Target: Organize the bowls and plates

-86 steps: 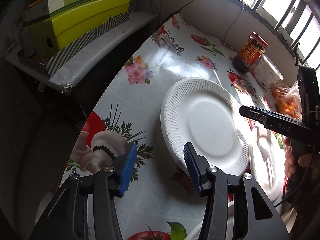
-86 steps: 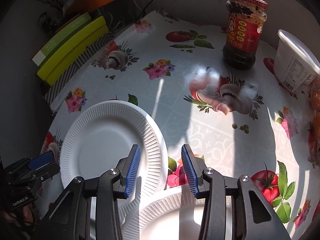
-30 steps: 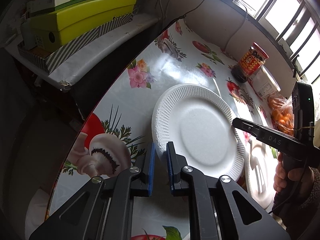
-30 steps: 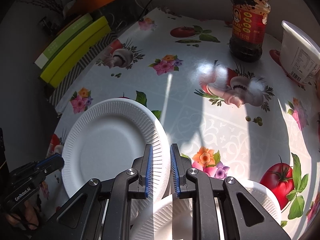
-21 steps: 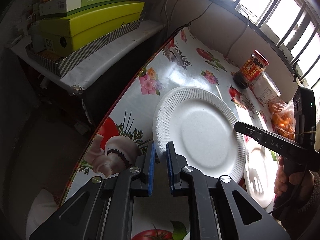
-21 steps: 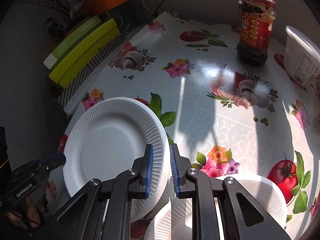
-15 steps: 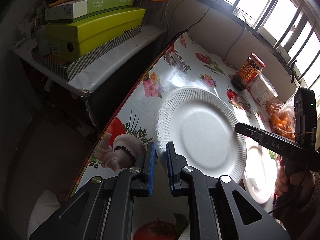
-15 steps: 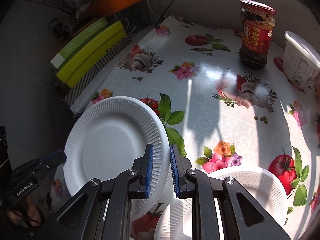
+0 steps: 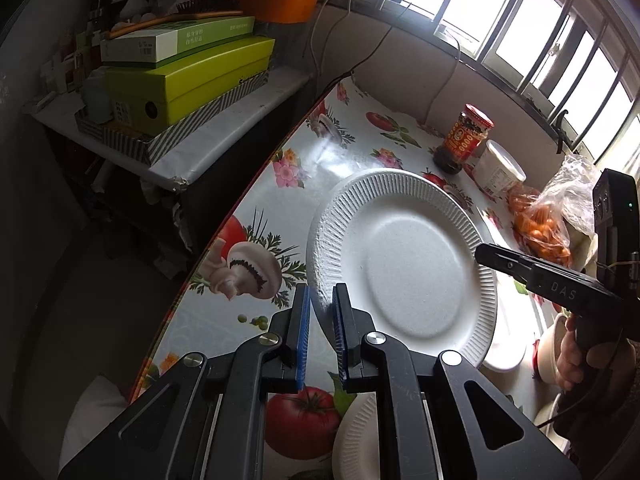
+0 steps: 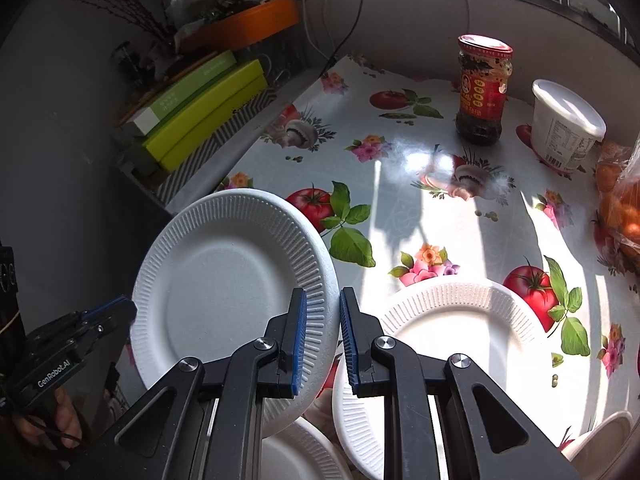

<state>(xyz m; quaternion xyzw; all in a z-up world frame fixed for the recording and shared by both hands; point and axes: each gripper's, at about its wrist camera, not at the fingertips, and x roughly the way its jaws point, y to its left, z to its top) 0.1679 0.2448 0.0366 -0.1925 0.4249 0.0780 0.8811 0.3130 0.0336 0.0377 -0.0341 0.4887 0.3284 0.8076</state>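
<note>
A white foam plate (image 9: 400, 256) (image 10: 232, 280) with a ribbed rim hangs above the flowered table, roughly level, held from both sides. My left gripper (image 9: 320, 296) is shut on its left rim; in the right wrist view the left gripper (image 10: 120, 306) shows at that far edge. My right gripper (image 10: 323, 300) is shut on the opposite rim, and the left wrist view shows the right gripper (image 9: 486, 254) reaching in there. Below, a second foam plate (image 10: 460, 320) lies on the table, with a third plate (image 10: 296, 452) partly under the held one. A pale bowl (image 10: 600, 436) sits at the bottom right.
A red-labelled sauce jar (image 10: 482, 88), a white tub (image 10: 564, 128) and a bag of oranges (image 10: 620, 208) stand along the far and right side. Green boxes (image 9: 180, 76) are stacked on a shelf past the table's left edge (image 9: 240, 208).
Both grippers, open about three seconds ago, closed on the plate's rims. Over the last second they have risen together with the plate, uncovering the plates beneath.
</note>
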